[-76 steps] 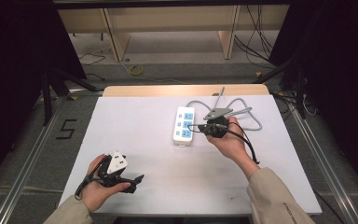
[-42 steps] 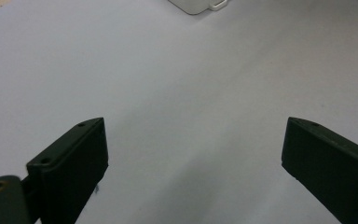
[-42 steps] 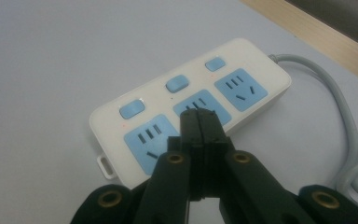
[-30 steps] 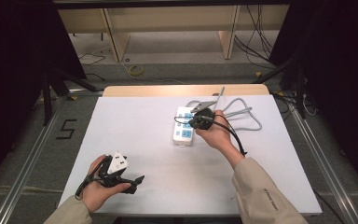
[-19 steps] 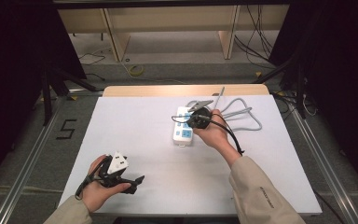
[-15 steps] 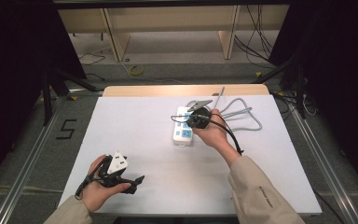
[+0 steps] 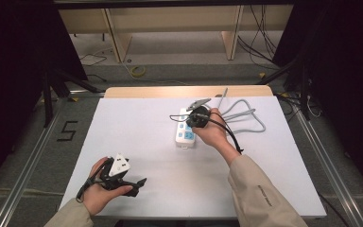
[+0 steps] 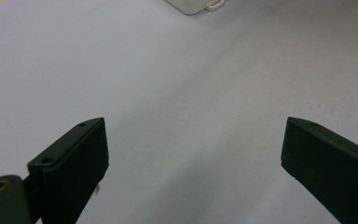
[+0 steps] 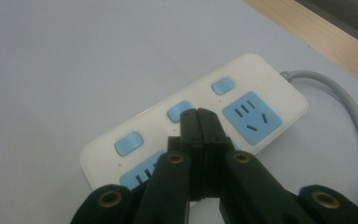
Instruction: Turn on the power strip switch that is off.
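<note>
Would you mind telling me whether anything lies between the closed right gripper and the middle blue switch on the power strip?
Nothing visible does. The right gripper, jaws shut, has its tips right at the middle blue switch of the power strip; whether they touch it cannot be told. The grey cord runs off the strip's far end, out of the way.

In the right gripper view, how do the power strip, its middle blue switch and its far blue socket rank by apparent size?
Largest to smallest:
1. power strip
2. far blue socket
3. middle blue switch, partly hidden by the shut tongs, so its rank is less sure.
</note>
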`<move>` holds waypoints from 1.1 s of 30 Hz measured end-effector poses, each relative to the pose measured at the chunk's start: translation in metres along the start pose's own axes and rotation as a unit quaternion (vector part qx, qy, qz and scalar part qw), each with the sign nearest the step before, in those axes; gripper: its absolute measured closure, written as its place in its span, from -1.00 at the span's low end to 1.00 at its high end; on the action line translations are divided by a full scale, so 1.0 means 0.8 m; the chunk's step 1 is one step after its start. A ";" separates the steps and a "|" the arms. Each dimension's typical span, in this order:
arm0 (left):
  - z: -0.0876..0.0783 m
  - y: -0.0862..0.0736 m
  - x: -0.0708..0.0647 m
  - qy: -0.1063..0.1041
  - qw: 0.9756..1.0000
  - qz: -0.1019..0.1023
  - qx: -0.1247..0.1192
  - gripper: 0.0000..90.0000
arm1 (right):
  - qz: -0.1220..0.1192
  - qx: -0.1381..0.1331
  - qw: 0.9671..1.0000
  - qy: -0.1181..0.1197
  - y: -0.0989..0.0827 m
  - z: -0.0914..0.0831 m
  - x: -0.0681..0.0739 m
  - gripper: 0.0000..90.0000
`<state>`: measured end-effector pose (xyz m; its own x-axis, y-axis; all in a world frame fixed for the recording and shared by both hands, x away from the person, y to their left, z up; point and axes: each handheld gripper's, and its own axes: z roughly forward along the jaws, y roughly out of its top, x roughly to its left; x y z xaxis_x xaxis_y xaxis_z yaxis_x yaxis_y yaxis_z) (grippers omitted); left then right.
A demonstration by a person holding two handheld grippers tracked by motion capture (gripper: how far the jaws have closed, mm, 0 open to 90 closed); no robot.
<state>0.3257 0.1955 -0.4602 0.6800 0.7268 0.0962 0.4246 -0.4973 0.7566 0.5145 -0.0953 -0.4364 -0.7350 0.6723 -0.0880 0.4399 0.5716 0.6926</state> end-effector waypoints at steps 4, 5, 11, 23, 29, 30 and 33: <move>0.000 0.000 0.000 0.000 1.000 0.000 0.000 -0.84 | -0.001 0.005 1.000 0.001 0.002 0.003 0.001 1.00; 0.000 0.000 0.000 0.000 1.000 -0.001 0.000 -0.84 | 0.000 0.007 1.000 0.001 0.004 0.004 0.000 1.00; 0.000 0.000 0.000 -0.001 1.000 -0.001 0.000 -0.84 | 0.003 0.012 1.000 0.000 0.008 0.006 -0.001 1.00; 0.000 0.000 0.000 -0.002 1.000 -0.001 -0.001 -0.84 | 0.000 0.019 1.000 0.001 0.010 0.016 0.000 1.00; 0.000 0.000 0.000 -0.001 1.000 -0.001 -0.001 -0.84 | 0.003 0.024 1.000 0.001 0.012 0.020 0.001 1.00; 0.000 0.000 0.000 -0.001 1.000 -0.001 -0.001 -0.84 | 0.002 0.022 1.000 0.002 0.012 0.022 0.001 1.00; 0.000 0.000 0.000 -0.002 1.000 -0.001 -0.001 -0.84 | 0.005 0.024 1.000 0.001 0.013 0.024 0.002 1.00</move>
<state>0.3257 0.1957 -0.4600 0.6813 0.7263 0.0915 0.4255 -0.4945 0.7579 0.5280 -0.0793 -0.4431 -0.7320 0.6766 -0.0795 0.4711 0.5871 0.6584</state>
